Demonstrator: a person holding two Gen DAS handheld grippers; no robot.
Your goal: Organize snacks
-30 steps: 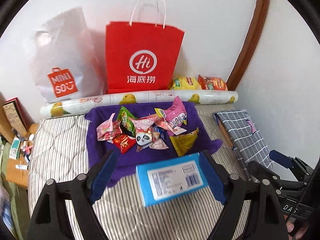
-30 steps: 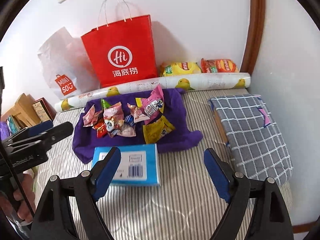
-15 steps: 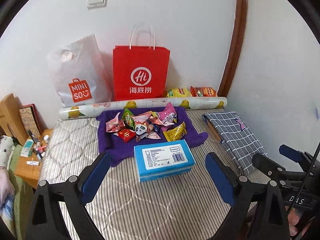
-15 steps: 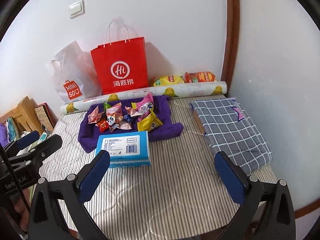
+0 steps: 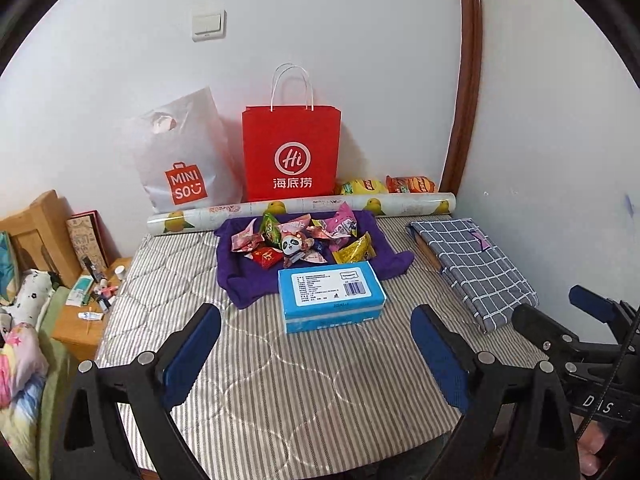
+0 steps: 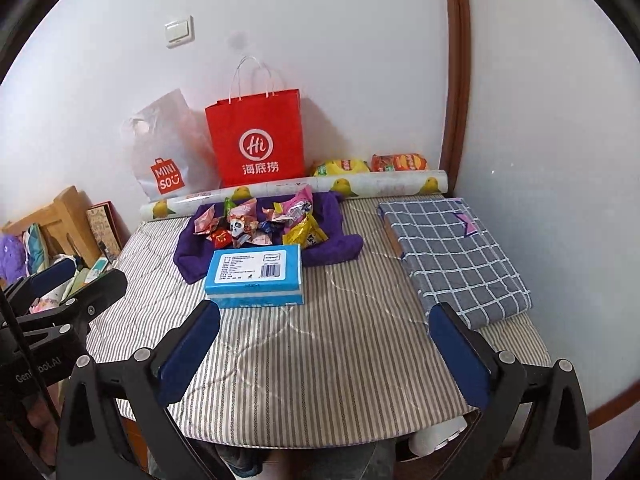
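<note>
Left wrist view runs from a wooden nightstand [image 5: 76, 324] cluttered with small bottles at the far left, across a striped quilted mattress [image 5: 288, 380], to the wall on the right. Against the back wall a white MINISO bag [image 5: 180, 156] leans beside an upright red paper bag [image 5: 291, 148], and to the right of that two chip bags [image 5: 386, 185] lie behind a long roll printed with yellow birds [image 5: 304, 210]. Just in front of the roll a purple cloth [image 5: 240, 276] carries the pile of snacks [image 5: 304, 236]: pink, green, red and yellow packets around one with a panda face. A blue box [image 5: 332, 296] lies flat, touching the near edge of the cloth. Further right a folded grey checked cloth [image 5: 472, 264] sits well apart from the pile. The left gripper [image 5: 316, 344] hangs above the near mattress with its blue pads spread wide and nothing between them, short of the box. The right gripper [image 5: 560, 316] shows at the right edge there. In the right wrist view the right gripper [image 6: 324, 332] is likewise spread wide and empty over bare mattress, the box ahead to its left and the checked cloth ahead to its right
</note>
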